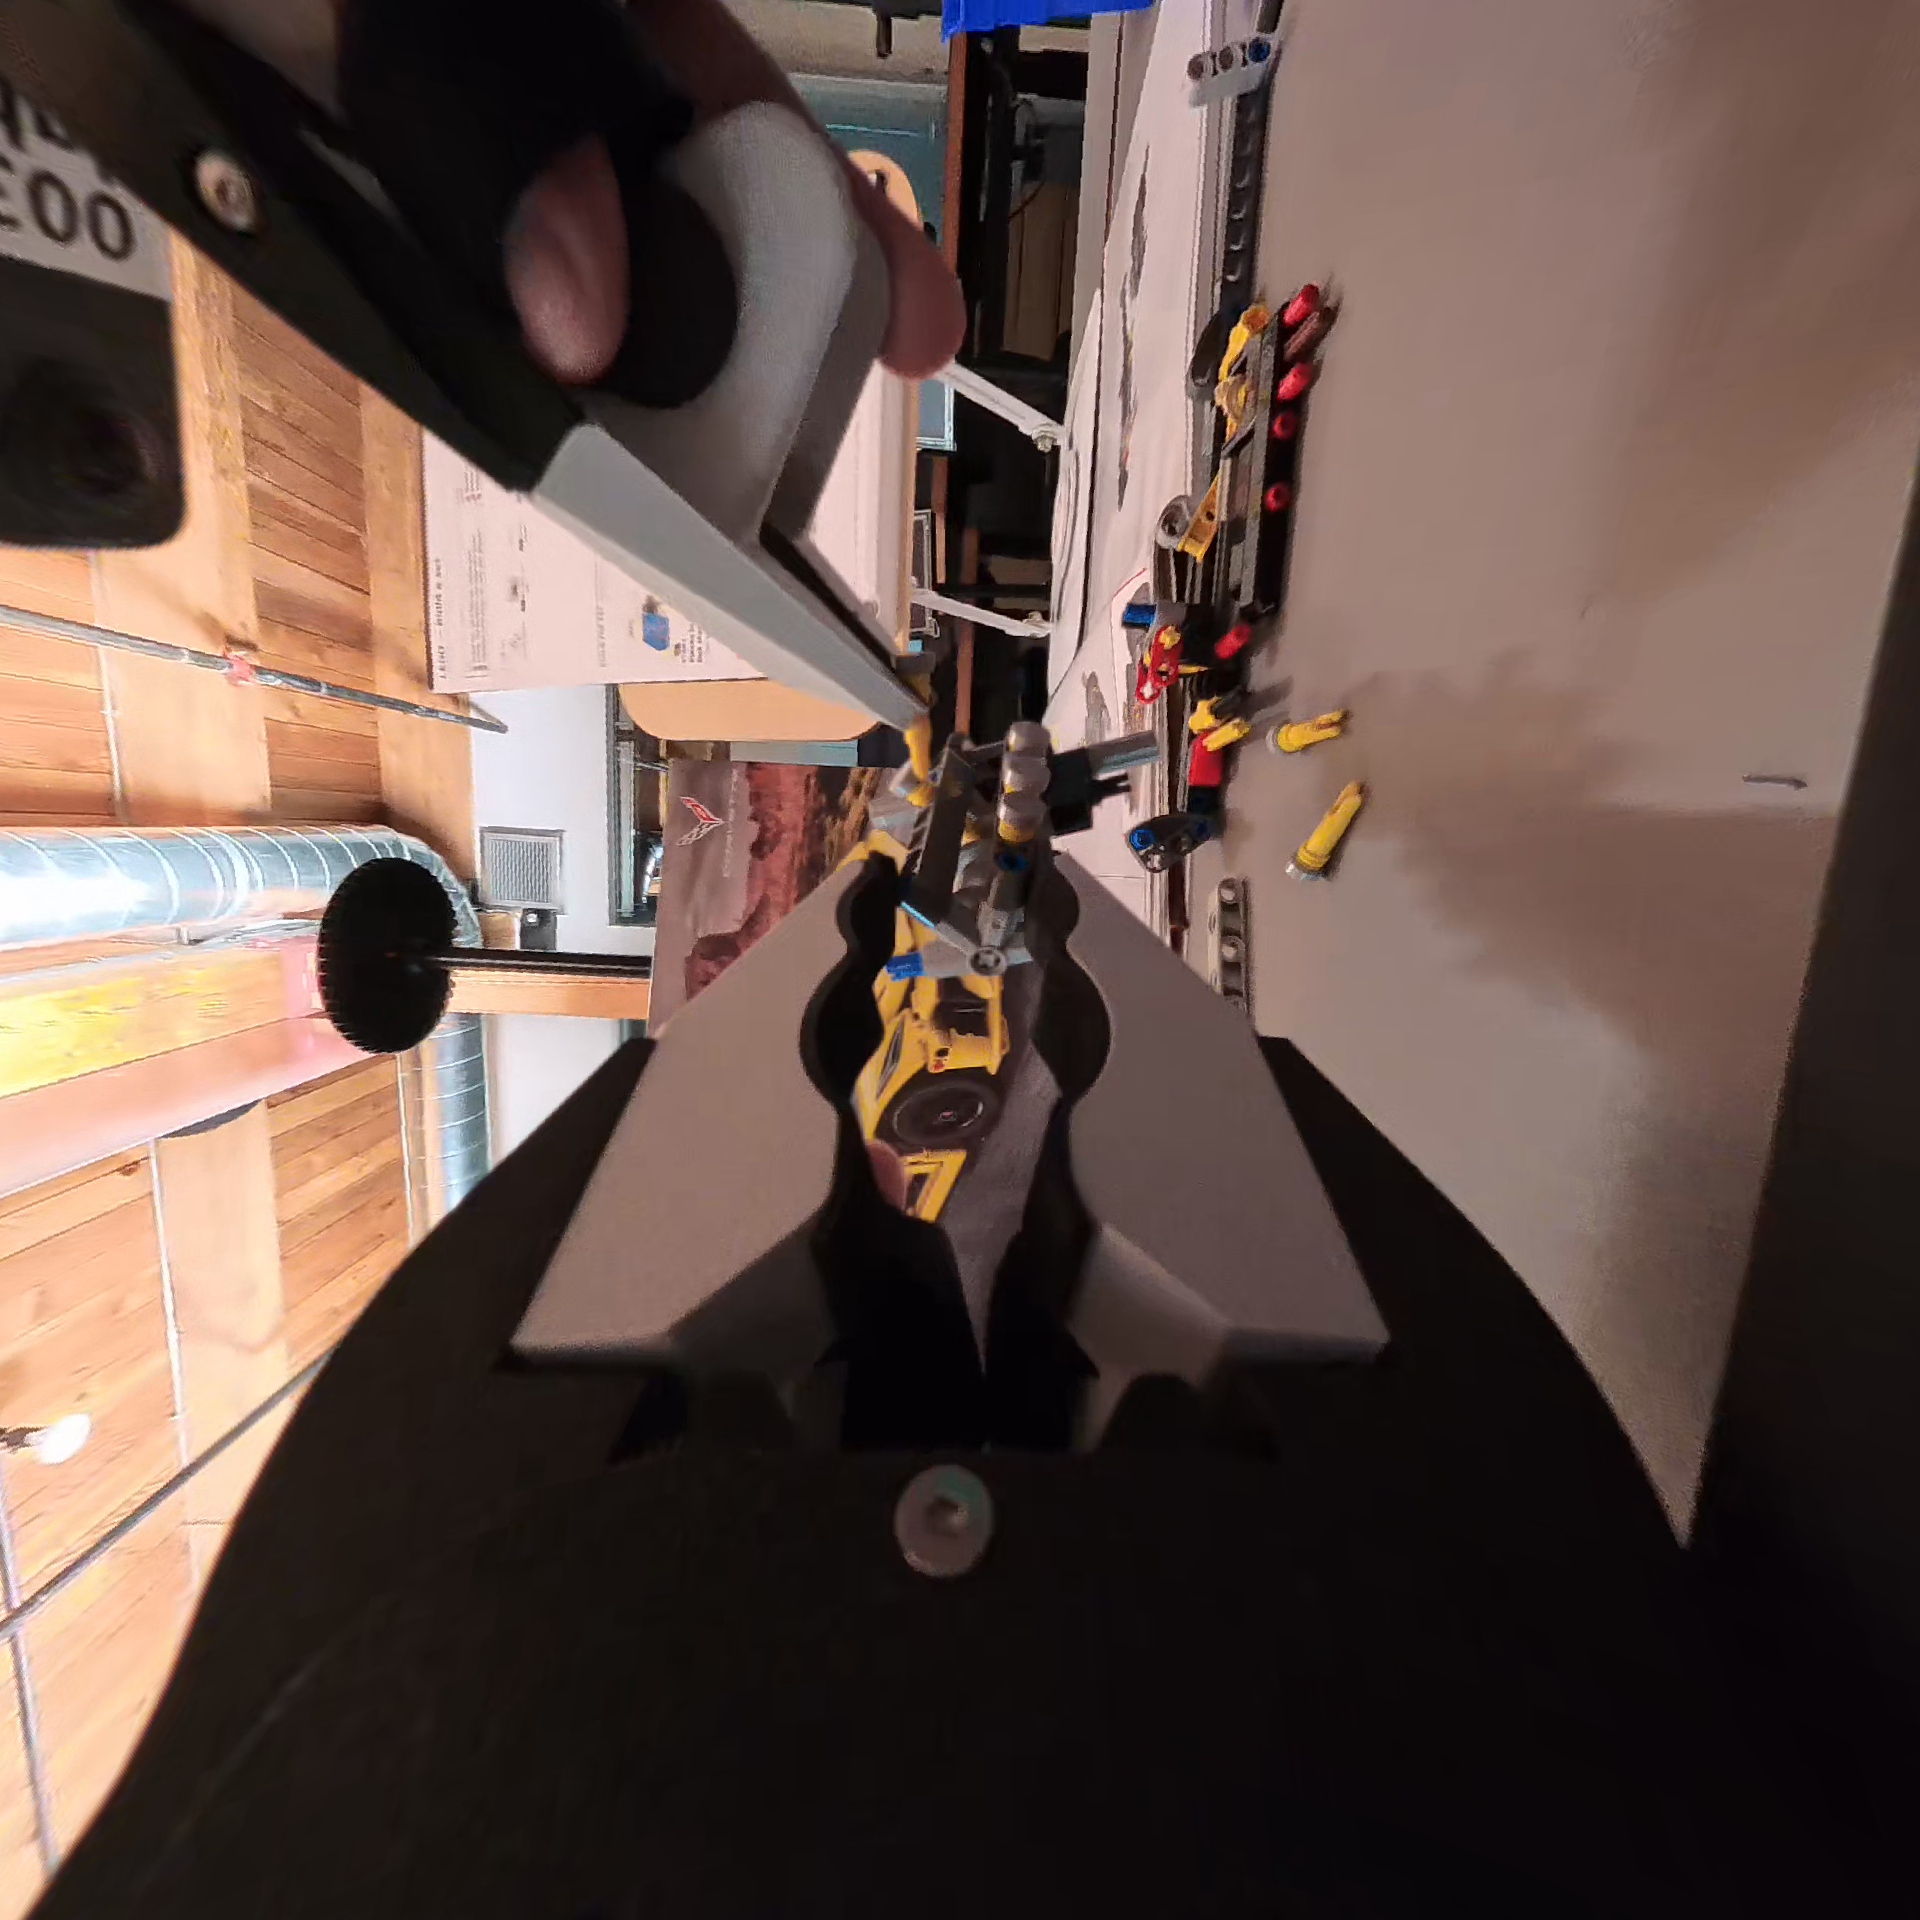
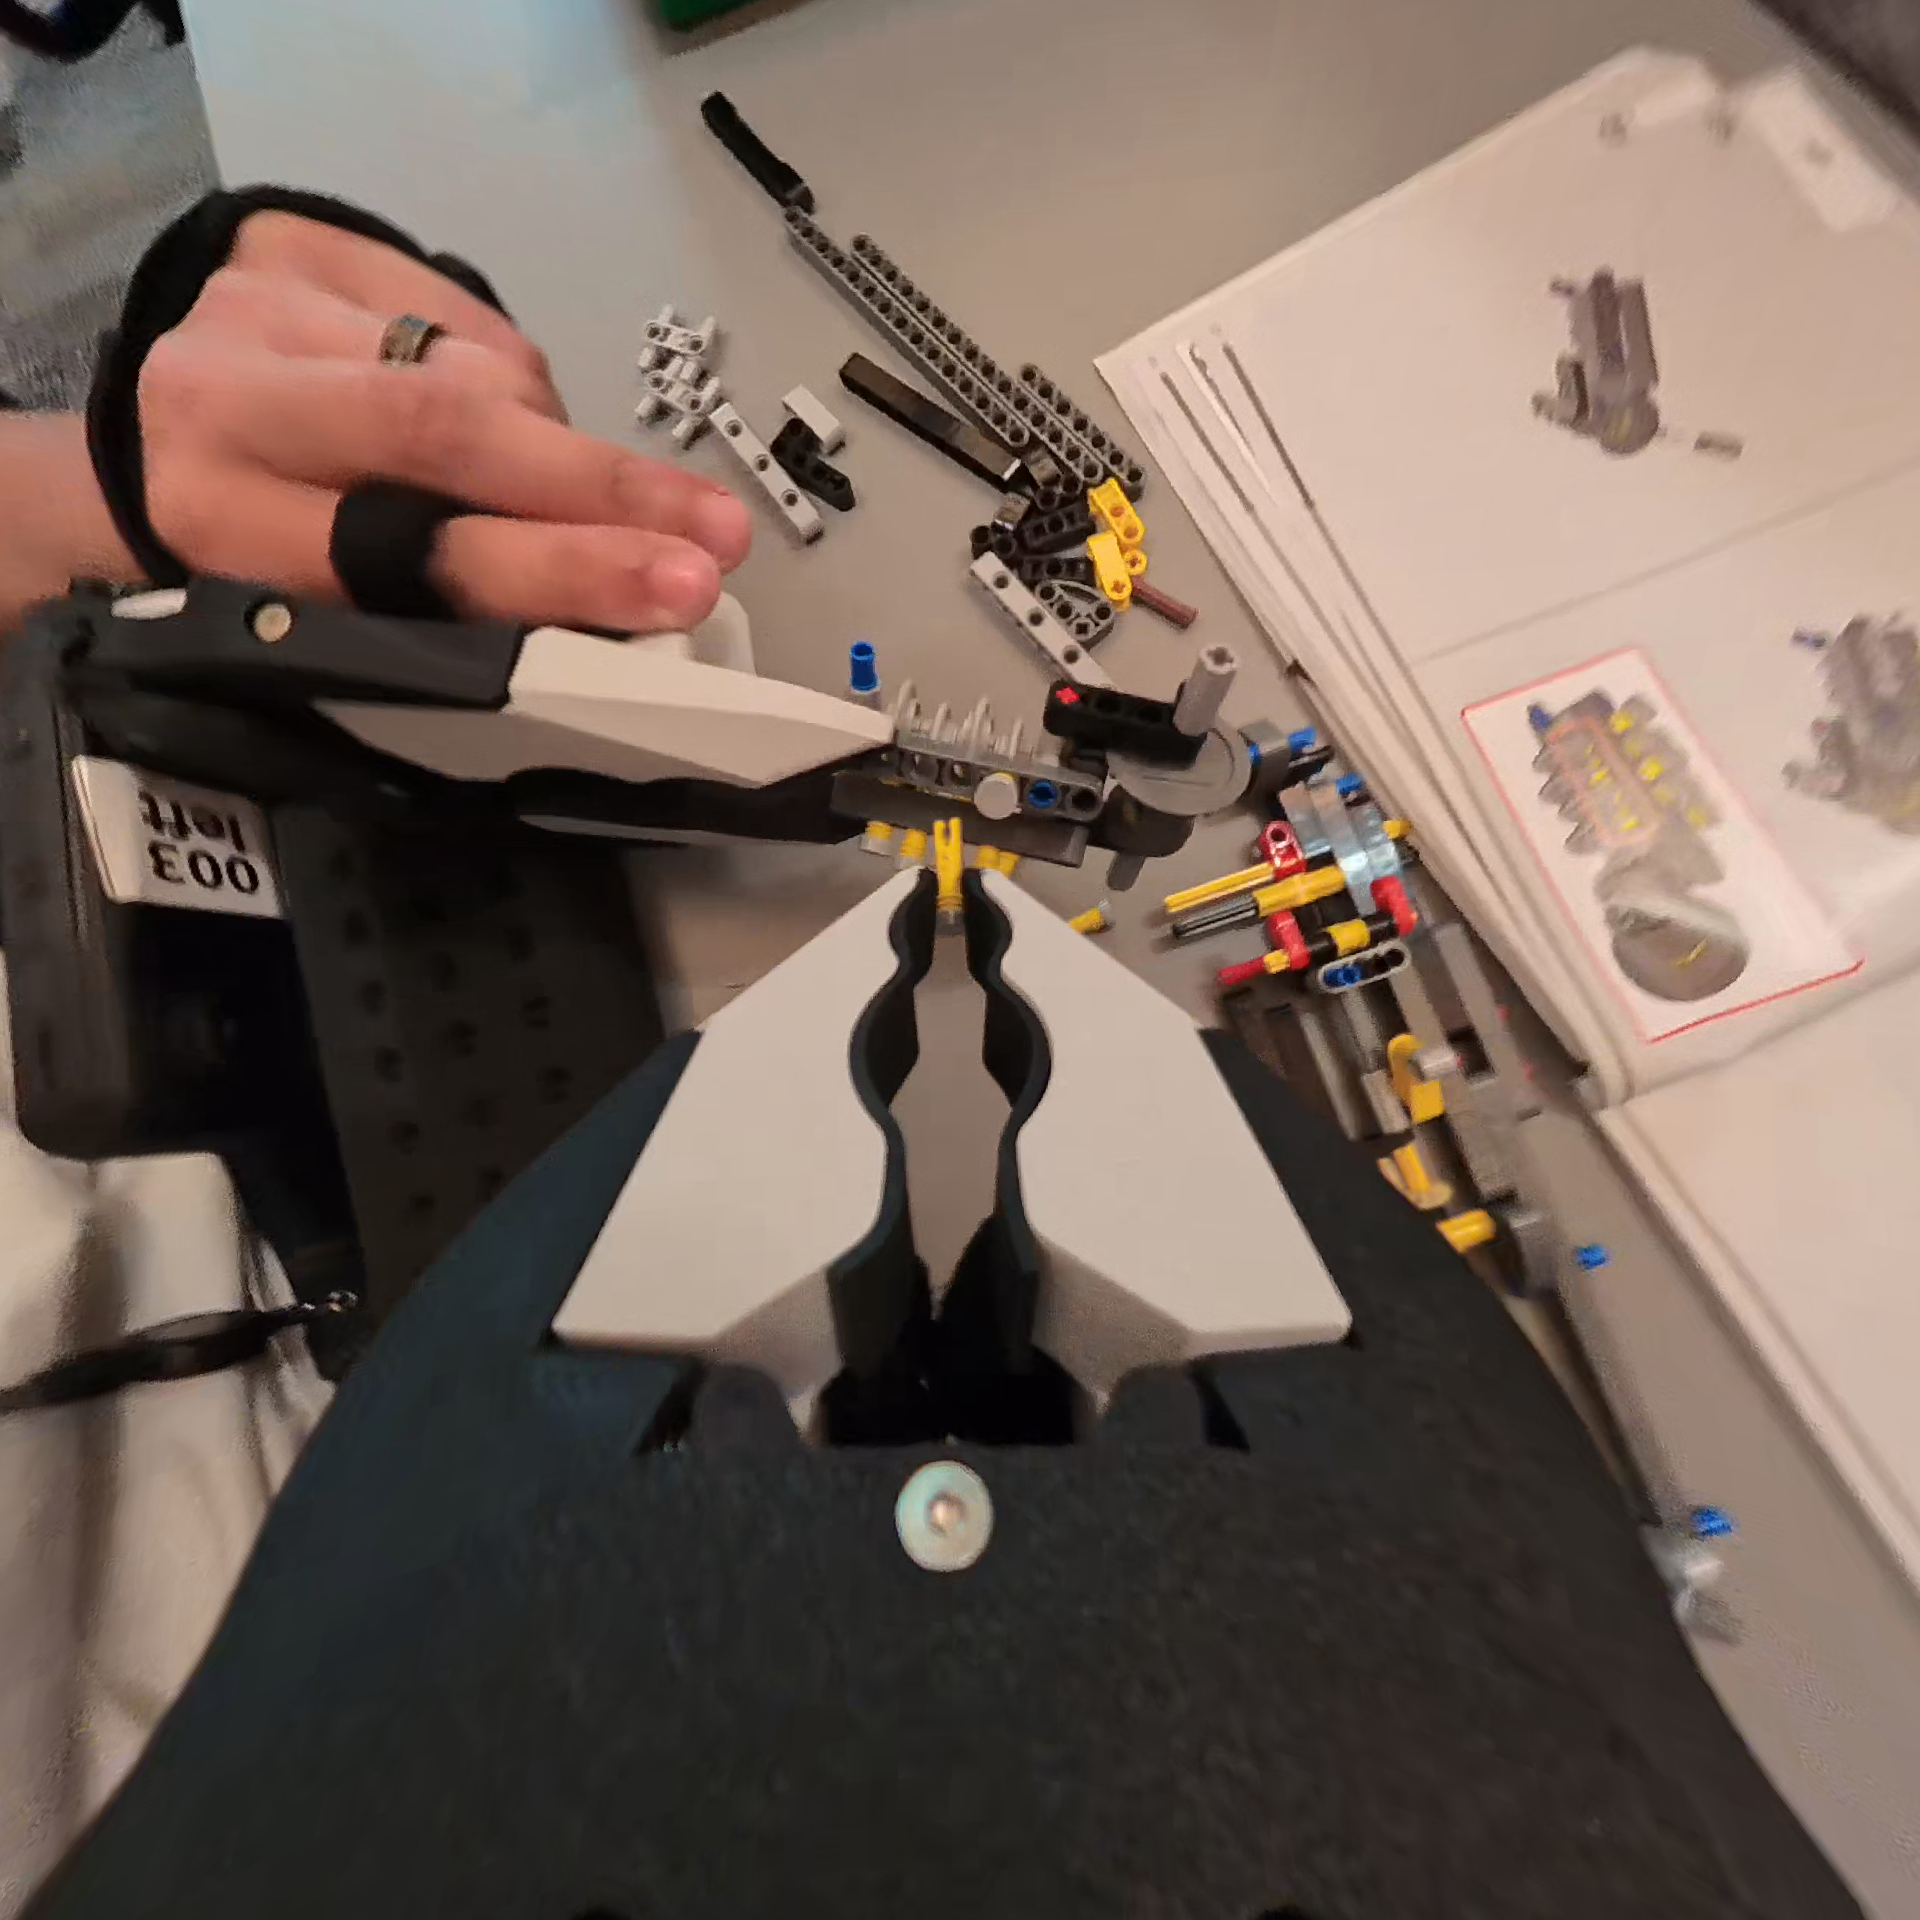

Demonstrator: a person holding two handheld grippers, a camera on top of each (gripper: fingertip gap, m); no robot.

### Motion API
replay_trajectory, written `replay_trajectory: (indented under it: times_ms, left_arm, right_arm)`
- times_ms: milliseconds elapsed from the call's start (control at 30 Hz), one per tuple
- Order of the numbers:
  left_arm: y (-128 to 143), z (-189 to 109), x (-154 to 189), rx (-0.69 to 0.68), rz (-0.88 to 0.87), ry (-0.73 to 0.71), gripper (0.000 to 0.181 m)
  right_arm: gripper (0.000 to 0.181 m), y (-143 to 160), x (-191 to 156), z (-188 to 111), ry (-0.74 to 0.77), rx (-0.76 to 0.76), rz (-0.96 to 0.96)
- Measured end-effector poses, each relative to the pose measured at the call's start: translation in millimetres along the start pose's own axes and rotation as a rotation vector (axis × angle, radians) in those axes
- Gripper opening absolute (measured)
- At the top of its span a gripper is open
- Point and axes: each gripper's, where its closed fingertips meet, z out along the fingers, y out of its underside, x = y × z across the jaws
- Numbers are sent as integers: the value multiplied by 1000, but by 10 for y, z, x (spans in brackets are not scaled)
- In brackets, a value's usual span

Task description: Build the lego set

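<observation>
Between both views, the left tongs (image 2: 883,774) grip the grey assembly (image 2: 987,769); the right tongs (image 2: 943,894) pinch a yellow pin (image 2: 945,862). Only the left wrist view shows a black gear (image 1: 387,956); only the right shows the booklet (image 2: 1558,623).

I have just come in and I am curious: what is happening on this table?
A person builds a Lego set with two handheld tools. The left tool is shut on a grey engine assembly, held above the table. The right tool pinches a small yellow pin at its underside. Loose parts and an open instruction booklet lie around.

Booklet (image 2: 1621,644) drawings blurred, cut off at right
</observation>
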Motion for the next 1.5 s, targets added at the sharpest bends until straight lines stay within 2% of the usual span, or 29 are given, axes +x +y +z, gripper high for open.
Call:
replay_trajectory:
  times_ms: [167,300,567,700,967,1033,1133,1200,1300,1367,1433,1500]
  left_arm:
    - [-9,4,-9,-15,43,-18,23]
    - [-12,17,21,-25,65,-10,23]
    - [-26,35,50,-43,98,-5,23]
    - [-32,41,66,-46,119,-1,23]
    - [11,53,22,-76,120,-24,23]
    - [81,69,-4,-113,99,-29,23]
    - [241,102,-33,-182,-16,-9,23]
    - [373,105,-68,-226,-116,1,23]
    - [543,111,8,-265,-278,73,23]
    - [558,118,22,-249,-383,108,23]
    - [532,121,25,-228,-467,134,23]
    - [518,116,22,-219,-477,136,23]
  right_arm:
    - [4,-29,31,38,4,10,146]
    - [4,-46,11,61,22,-3,174]
    - [4,13,46,90,96,-112,159]
    - [4,63,13,76,93,-219,125]
    - [4,-30,47,39,131,-286,68]
    - [4,-21,42,42,128,-298,64]
    - [4,-76,-154,61,4,-207,64]
    - [4,173,18,39,80,-239,54]
    - [4,838,227,50,109,-399,-34]
    - [4,1160,280,46,116,-457,-95]
    - [5,1185,211,43,76,-377,-78]
    - [5,1173,126,33,33,-295,-66]
